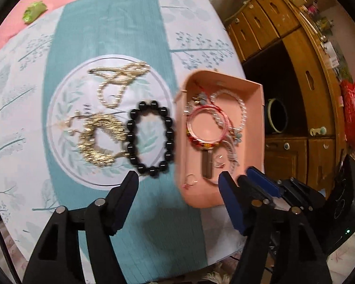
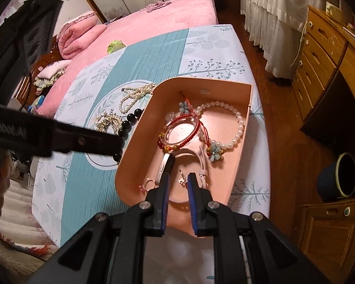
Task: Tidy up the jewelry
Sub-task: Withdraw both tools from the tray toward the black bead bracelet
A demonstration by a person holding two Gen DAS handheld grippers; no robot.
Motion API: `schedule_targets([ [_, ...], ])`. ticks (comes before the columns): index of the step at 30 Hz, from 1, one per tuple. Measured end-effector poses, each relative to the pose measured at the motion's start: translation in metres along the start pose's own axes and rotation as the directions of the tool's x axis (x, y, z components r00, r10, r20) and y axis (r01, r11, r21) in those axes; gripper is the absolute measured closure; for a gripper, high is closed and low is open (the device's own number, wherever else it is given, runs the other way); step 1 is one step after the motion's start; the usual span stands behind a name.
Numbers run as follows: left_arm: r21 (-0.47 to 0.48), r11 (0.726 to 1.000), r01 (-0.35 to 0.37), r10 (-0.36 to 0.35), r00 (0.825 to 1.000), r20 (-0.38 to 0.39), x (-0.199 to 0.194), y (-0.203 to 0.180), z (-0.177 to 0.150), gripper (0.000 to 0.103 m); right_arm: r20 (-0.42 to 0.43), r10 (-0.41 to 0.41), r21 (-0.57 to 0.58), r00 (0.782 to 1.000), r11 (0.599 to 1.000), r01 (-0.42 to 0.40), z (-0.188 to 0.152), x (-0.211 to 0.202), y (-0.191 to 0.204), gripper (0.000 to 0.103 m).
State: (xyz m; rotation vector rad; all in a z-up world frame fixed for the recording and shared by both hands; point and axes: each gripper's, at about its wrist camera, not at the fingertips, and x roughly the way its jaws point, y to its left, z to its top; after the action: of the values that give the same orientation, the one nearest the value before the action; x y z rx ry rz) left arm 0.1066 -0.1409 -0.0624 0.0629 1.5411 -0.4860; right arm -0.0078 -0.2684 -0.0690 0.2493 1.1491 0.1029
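A pink tray (image 1: 255, 127) stands on the teal patterned cloth (image 1: 106, 35) at the table's right side. In it lie a red cord bangle (image 2: 184, 127), a pearl bracelet (image 2: 227, 123), a pink-strapped watch (image 2: 162, 168) and small rings. Left of the tray lie a black bead bracelet (image 1: 150, 139), a gold fringed piece (image 1: 99, 139) and a pearl necklace (image 1: 118, 82). My left gripper (image 1: 177, 178) is wide open and empty, straddling the tray's near left corner below the black bracelet. My right gripper (image 2: 178, 179) hovers over the tray's near end, its jaws almost together with nothing gripped.
A green wrapper (image 1: 34, 10) lies on the pink bed (image 2: 153, 23) beyond the table. Wooden drawers (image 1: 260, 23) and a cabinet stand to the right, with a dark pot (image 2: 343, 175) on the floor. The table's right edge runs close beside the tray.
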Motion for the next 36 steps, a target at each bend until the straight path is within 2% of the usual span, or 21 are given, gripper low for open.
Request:
schedule_targets([
  [3,-0.003,0.999,-0.047,0.047,0.999,0.021,-0.006,0.017,-0.006,0.033,-0.031,0.005,-0.014,0.999,1.0,-0.006,-0.003,-0.002,0.003,0.088],
  [5,0.009,0.995,-0.104,0.103,0.994,0.042,-0.009,0.027,-0.012,0.032,-0.059,0.003,-0.042,0.998,0.999,-0.005,-0.007,-0.004,0.006,0.088],
  [7,0.022,0.983,-0.18,0.178,0.982,0.07,-0.012,0.039,-0.018,0.031,-0.084,-0.006,-0.078,0.996,0.997,-0.001,-0.01,-0.007,0.01,0.088],
  [11,0.015,0.965,-0.263,0.261,0.96,0.099,-0.02,0.063,-0.027,0.03,-0.095,-0.024,-0.13,0.995,0.991,0.011,-0.011,-0.016,0.021,0.088],
  [16,-0.022,0.95,-0.312,0.312,0.944,0.11,-0.039,0.087,-0.039,0.03,-0.077,0.014,-0.109,0.997,0.994,-0.022,-0.006,-0.027,0.033,0.088],
  [21,-0.06,0.943,-0.327,0.332,0.934,0.129,-0.065,0.106,-0.051,0.03,-0.06,0.053,-0.105,0.997,0.993,-0.059,0.0,-0.035,0.055,0.088],
  [24,-0.05,0.939,-0.34,0.344,0.928,0.144,-0.08,0.112,-0.05,0.03,-0.036,0.067,-0.101,0.997,0.992,-0.07,0.005,-0.04,0.071,0.088],
  [28,0.017,0.936,-0.35,0.344,0.926,0.154,-0.095,0.116,-0.032,0.03,-0.005,0.034,-0.107,0.999,0.994,-0.034,0.012,-0.044,0.092,0.088],
  [32,0.145,0.922,-0.358,0.334,0.927,0.169,-0.1,0.115,0.001,0.03,0.019,0.007,-0.033,1.0,0.999,-0.007,0.022,-0.041,0.103,0.088],
  [36,0.319,0.877,-0.36,0.308,0.93,0.202,-0.091,0.109,0.038,0.03,0.021,-0.003,0.082,1.0,0.997,0.002,0.033,-0.024,0.108,0.088],
])
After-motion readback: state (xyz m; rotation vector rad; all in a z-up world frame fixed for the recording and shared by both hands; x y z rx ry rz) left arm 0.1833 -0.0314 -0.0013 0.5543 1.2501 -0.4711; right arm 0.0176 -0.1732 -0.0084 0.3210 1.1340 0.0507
